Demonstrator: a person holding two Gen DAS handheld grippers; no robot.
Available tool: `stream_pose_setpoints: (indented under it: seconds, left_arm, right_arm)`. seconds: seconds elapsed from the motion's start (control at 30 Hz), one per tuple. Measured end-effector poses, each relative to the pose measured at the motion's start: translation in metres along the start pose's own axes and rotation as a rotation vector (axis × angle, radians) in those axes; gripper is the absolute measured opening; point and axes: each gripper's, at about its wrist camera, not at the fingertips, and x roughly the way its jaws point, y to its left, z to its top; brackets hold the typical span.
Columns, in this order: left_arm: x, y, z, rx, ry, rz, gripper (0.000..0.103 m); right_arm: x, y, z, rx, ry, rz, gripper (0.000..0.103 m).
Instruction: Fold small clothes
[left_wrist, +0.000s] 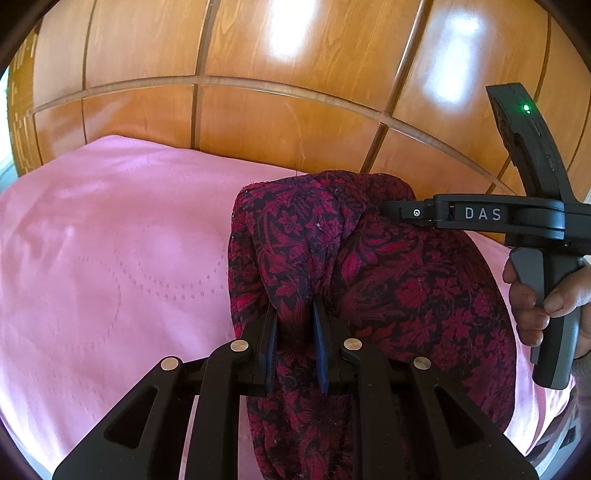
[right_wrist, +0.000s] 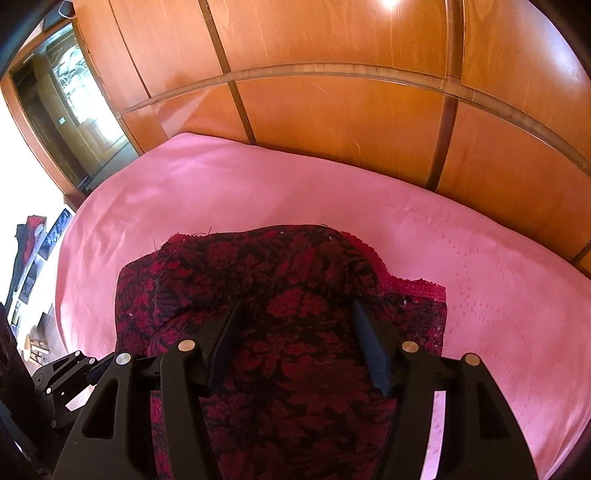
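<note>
A small dark garment with a red floral print lies bunched on the pink bed cover. My left gripper is shut on a gathered fold of it, lifted into a ridge. My right gripper shows in the left wrist view, reaching in from the right over the cloth's far edge. In the right wrist view the right gripper is open, its jaws wide apart just above the garment, holding nothing. A lace-like trim edge shows at the garment's right side.
A glossy wooden headboard rises right behind the bed cover. A mirrored cabinet and floor clutter stand off the bed's left side. A hand grips the right gripper's handle.
</note>
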Motion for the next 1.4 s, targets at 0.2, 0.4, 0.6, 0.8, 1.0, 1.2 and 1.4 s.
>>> stream_pose_setpoints:
  seconds: [0.2, 0.4, 0.6, 0.8, 1.0, 1.2, 1.4]
  left_arm:
    - [0.005, 0.003, -0.003, -0.006, 0.001, 0.010, 0.016]
    - [-0.002, 0.002, -0.004, -0.027, -0.017, 0.010, 0.016]
    - [-0.023, -0.007, -0.006, -0.007, -0.056, 0.027, 0.019]
    - [-0.031, -0.006, -0.010, -0.012, -0.053, 0.023, 0.019]
    - [-0.033, -0.007, -0.016, 0.009, -0.031, 0.021, 0.007]
    - [-0.007, 0.010, -0.034, -0.032, 0.068, 0.079, 0.000]
    - [-0.034, 0.043, -0.036, -0.190, 0.002, -0.028, 0.004]
  right_arm:
    - [0.017, 0.011, 0.000, -0.033, 0.025, -0.052, 0.062]
    - [0.013, 0.010, 0.000, -0.022, -0.011, -0.034, 0.064]
    - [-0.036, 0.002, -0.022, 0.034, -0.152, 0.040, 0.075]
    - [-0.070, -0.010, -0.063, 0.109, -0.202, 0.075, 0.075]
    - [-0.086, -0.021, -0.108, 0.188, -0.197, 0.096, 0.075]
    - [-0.064, -0.017, -0.139, 0.242, -0.132, 0.127, 0.079]
    - [-0.058, -0.020, -0.143, 0.289, -0.140, 0.157, 0.084]
